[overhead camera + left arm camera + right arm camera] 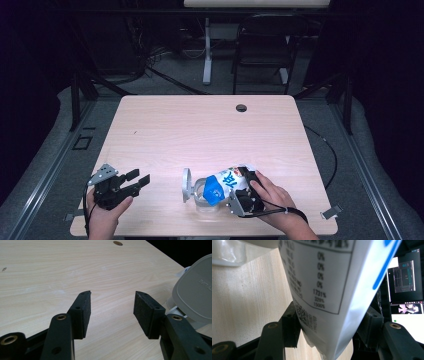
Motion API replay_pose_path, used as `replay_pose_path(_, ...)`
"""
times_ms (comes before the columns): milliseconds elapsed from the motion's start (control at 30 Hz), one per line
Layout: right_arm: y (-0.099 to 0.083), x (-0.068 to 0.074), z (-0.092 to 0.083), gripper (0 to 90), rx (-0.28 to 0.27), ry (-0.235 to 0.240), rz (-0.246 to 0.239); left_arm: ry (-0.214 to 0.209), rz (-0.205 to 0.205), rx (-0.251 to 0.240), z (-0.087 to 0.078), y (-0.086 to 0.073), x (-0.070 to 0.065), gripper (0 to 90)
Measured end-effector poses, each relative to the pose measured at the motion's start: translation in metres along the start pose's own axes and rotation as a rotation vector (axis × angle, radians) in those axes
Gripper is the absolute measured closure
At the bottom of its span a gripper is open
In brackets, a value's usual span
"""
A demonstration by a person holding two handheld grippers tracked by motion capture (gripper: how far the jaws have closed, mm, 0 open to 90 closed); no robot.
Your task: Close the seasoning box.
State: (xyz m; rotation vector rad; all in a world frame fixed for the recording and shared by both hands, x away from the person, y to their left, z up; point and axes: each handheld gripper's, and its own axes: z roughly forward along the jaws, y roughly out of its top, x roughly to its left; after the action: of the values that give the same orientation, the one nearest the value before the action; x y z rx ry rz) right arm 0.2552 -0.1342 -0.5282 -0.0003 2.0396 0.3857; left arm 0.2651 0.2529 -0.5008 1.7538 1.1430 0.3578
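White glossy pouch (227, 184) clamped in right tongs (243, 189) over clear jar (202, 196).
Left tongs (135, 181) gape empty above pale woodgrain tabletop (200, 130).

Black gripper (136, 182) jaws, brass screws, grey plate

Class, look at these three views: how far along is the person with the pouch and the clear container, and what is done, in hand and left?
Done: the clear container stands with its grey lid flipped open, and the right gripper is clamped on the white-and-blue pouch.
In hand: the pouch is tipped over the container's mouth; whether anything is pouring cannot be told.
Left: probably emptying it and closing the lid. The left gripper waits open, holding nothing.
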Motion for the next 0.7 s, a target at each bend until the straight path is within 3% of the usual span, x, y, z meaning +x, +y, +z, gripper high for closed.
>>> replay_pose_path(233,-0.0002,0.0001,0.0002,43.7,-0.005,-0.006,-0.006,0.001,0.0,0.004,-0.0008,0.0002,0.0004,48.6)
replay_pose_path(433,0.001,-0.0023,-0.0021,43.7,0.032,-0.005,-0.04,0.0,0.001,0.006,-0.0011,0.0003,0.0008,48.6)
replay_pose_path(533,0.0003,-0.0009,-0.0003,43.7,0.009,-0.007,-0.026,0.001,0.0,0.005,-0.0013,0.0002,0.0012,48.6)
replay_pose_path(700,0.0006,-0.0017,-0.0011,43.8,0.018,-0.01,-0.048,0.0,-0.001,0.003,-0.0014,0.0001,0.0018,48.6)
